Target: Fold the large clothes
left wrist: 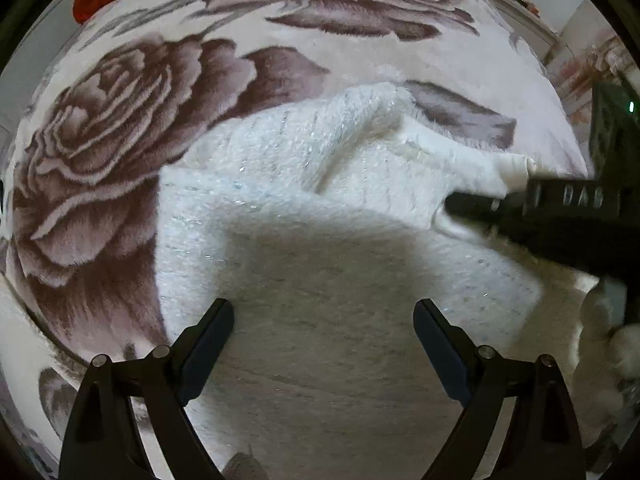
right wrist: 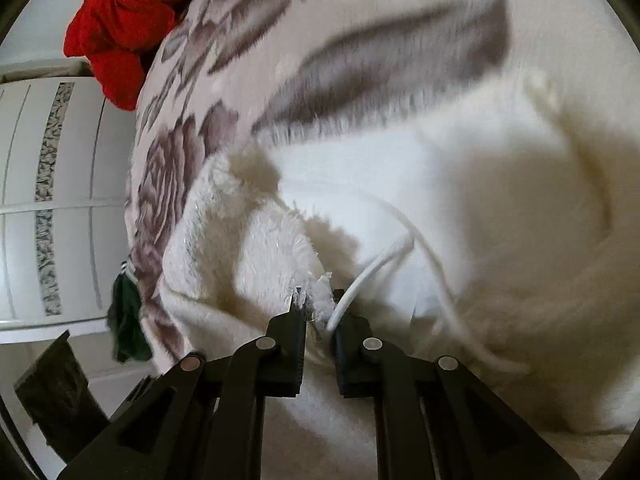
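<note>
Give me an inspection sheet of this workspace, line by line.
Surface: plush rose-print blanket.
Job's things: fluffy white sweater spread out, one edge lifted.
Clutter: red garment at the blanket's far edge; dark green cloth beside it.
Grippers: left gripper open above the sweater; right gripper shut on its edge.
Cables: white cord by the right jaws.
Surroundings: white panelled cabinet.

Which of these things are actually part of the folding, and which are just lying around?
Part of the job:
white fluffy sweater
right gripper, pinching its edge
left gripper, open above it

Lying about:
red garment
dark green cloth
rose-patterned blanket underneath
</note>
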Motion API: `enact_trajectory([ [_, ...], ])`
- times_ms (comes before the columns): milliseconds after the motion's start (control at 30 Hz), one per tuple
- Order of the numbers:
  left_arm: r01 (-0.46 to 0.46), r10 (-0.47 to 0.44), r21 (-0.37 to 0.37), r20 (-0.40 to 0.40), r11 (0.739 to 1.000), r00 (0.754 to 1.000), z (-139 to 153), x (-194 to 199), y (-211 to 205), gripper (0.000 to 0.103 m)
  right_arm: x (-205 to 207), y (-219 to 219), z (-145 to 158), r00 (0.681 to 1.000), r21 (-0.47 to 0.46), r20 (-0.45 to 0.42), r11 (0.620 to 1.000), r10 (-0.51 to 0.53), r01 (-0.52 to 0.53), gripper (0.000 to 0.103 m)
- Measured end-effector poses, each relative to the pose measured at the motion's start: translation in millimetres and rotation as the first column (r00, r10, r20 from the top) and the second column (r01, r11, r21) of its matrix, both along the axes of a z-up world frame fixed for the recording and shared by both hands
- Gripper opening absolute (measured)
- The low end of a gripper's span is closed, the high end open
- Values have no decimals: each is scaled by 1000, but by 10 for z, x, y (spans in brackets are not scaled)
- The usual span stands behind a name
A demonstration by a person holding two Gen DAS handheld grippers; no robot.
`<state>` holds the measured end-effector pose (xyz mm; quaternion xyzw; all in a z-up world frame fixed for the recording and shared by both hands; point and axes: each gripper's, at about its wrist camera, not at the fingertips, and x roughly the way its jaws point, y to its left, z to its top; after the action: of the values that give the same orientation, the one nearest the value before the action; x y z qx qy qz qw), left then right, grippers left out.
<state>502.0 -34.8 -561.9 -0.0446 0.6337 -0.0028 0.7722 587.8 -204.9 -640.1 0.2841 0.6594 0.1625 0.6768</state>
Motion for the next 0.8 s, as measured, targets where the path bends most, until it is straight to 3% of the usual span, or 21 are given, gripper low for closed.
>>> enact_trajectory([
  [133, 4, -4, 27, 17, 1000, 1000, 26, 56, -2, 92, 236, 55, 187, 998, -72, 53, 997, 38, -34, 11],
  [233, -1, 0, 30, 22, 1000, 1000, 43, 87, -15, 92, 334, 106, 66, 991, -102, -70, 987, 117, -124, 13],
  [300, 4, -6, 43, 40, 999, 999, 95, 90, -36, 92, 372, -9, 176, 986, -72, -106, 988, 128, -136, 26],
  [367, 15, -18, 61, 57, 998, 998, 143, 79, -56, 92, 351, -272, 472, 993, -102, -76, 990, 93, -101, 40],
  [467, 26, -31, 85, 57, 996, 998, 108, 102, -106, 92, 278, -544, 662, 993, -219, -69, 969, 99, -112, 44],
  [500, 24, -29, 83, 54, 996, 998, 80, 117, -126, 92, 251, -595, 632, 990, -280, -92, 951, 109, -131, 44],
  [667, 37, -42, 117, 34, 992, 999, -99, 170, -296, 92, 51, -576, 256, 972, -406, -190, 890, 139, -207, 45],
  [800, 55, -59, 122, 28, 991, 998, -184, 184, -397, 92, -155, -481, 143, 966, -452, -160, 855, 203, -255, 52],
])
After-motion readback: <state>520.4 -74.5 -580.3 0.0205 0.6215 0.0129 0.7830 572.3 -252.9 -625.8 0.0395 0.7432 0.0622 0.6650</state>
